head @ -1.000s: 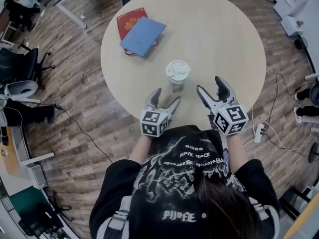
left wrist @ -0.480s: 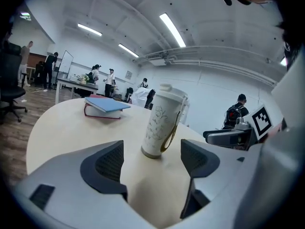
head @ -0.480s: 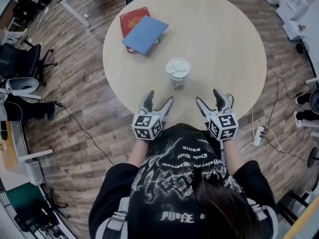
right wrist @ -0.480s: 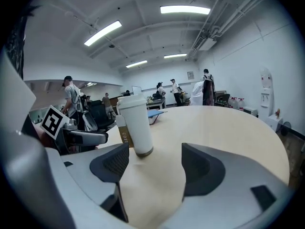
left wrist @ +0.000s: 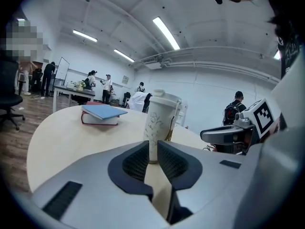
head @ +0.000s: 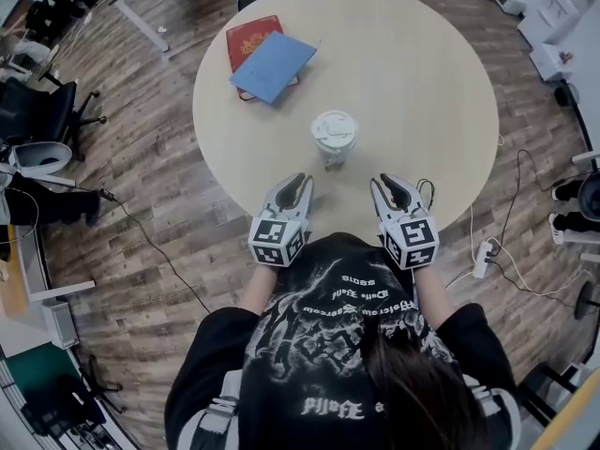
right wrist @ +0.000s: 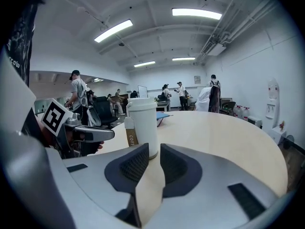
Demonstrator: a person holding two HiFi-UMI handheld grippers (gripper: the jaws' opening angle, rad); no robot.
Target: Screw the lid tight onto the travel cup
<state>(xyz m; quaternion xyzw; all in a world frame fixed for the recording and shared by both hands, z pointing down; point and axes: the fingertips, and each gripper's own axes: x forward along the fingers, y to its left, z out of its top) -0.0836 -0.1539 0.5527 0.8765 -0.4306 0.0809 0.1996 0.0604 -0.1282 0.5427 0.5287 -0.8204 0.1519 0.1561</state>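
The white travel cup (head: 335, 137) stands upright near the middle of the round table (head: 422, 73) with its lid (head: 335, 129) on top. Both grippers hover at the table's near edge, short of the cup and not touching it. My left gripper (head: 300, 180) is closing; its jaws are down to a narrow slit with nothing between them. My right gripper (head: 392, 182) is closing the same way, also empty. In the left gripper view the cup (left wrist: 159, 123) shows past the jaws (left wrist: 153, 149). In the right gripper view the cup (right wrist: 142, 125), with a brown tag, stands beyond the jaws (right wrist: 155, 151).
A blue book on a red book (head: 267, 64) lies at the table's far left. Office chairs (head: 37, 125) stand on the wooden floor to the left. A power strip and cables (head: 487, 251) lie on the floor to the right. Several people stand far back.
Both grippers have drawn back from the cup toward the table's near edge. Their jaws, wide apart before, have narrowed to a slit. The cup has not moved.
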